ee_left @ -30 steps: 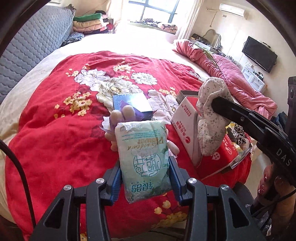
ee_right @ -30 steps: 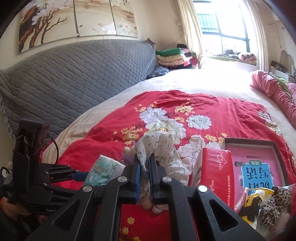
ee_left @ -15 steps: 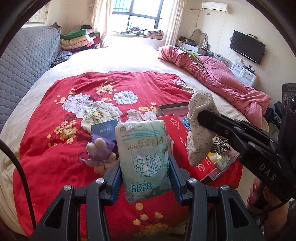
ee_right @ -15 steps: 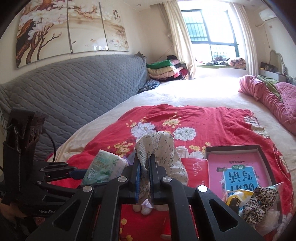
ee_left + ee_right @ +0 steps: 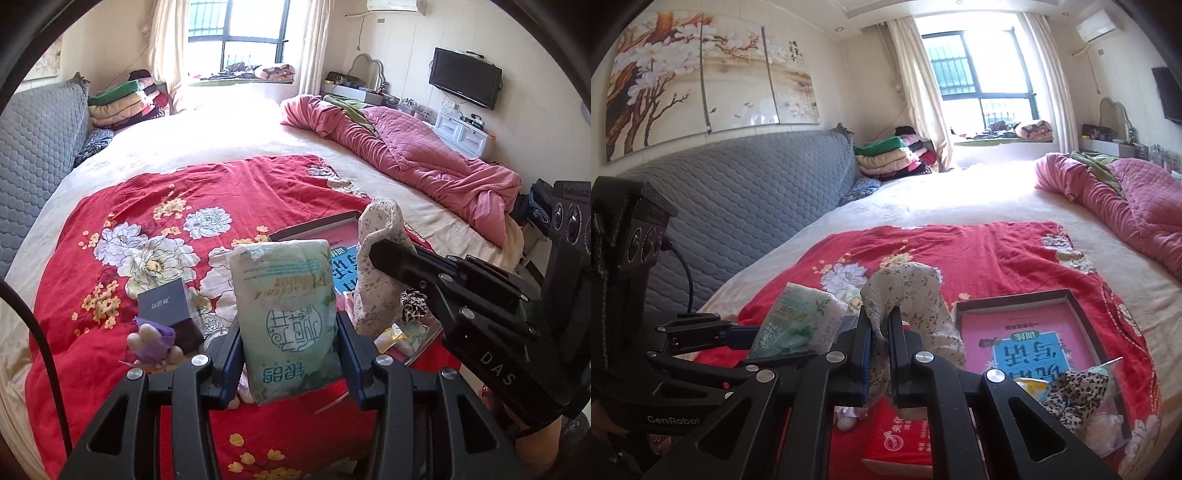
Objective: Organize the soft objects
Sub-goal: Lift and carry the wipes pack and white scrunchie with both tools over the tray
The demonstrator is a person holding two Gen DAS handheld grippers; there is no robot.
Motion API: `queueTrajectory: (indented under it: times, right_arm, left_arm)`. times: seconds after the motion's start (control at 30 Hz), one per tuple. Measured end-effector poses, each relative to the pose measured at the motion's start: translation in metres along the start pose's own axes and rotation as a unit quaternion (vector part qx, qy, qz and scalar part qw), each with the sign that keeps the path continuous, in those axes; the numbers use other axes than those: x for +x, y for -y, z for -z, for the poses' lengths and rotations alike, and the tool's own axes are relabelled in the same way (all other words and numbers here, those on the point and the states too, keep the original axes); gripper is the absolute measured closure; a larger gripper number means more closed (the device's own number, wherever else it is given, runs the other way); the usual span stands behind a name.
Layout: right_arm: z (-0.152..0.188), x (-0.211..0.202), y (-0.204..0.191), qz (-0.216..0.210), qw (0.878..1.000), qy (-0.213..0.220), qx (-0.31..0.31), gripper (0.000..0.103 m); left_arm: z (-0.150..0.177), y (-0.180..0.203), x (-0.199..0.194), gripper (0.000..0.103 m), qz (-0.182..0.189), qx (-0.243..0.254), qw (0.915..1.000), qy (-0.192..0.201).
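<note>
1. Left gripper (image 5: 290,358), lower centre of its view, clamps the tissue pack (image 5: 286,314); the pack's long axis stands upright.
2. Right gripper (image 5: 881,354) is pinched tight on the floral cloth (image 5: 908,295), which drapes over the jaws.
3. Tray (image 5: 1086,317) lies lower right of the right view, beyond and right of both; the right hand looks nearer.

Pale green tissue pack (image 5: 288,321) upright, clamped at its sides — floral cloth (image 5: 908,295) draped limp, pinched above the red quilt.
</note>
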State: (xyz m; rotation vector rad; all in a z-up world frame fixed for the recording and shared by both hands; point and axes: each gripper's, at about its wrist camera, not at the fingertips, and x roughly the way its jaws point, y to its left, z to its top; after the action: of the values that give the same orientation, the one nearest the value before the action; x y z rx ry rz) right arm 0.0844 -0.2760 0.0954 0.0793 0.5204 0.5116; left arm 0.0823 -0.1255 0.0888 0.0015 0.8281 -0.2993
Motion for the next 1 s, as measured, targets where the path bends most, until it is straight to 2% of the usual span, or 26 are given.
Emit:
queueTrajectory:
  times: [0.63, 1.0]
  right_arm:
    - [0.006, -0.055, 0.076, 0.097, 0.993, 0.039, 0.053, 0.095]
    - [0.012, -0.074, 0.101, 0.126, 0.989, 0.042, 0.072, 0.095]
  left_arm:
    - [-0.026, 0.063, 0.025, 0.057, 0.024, 0.058, 0.998, -0.008]
    - [-0.029, 0.09, 0.043, 0.057, 0.039, 0.079, 0.9959, -0.02]
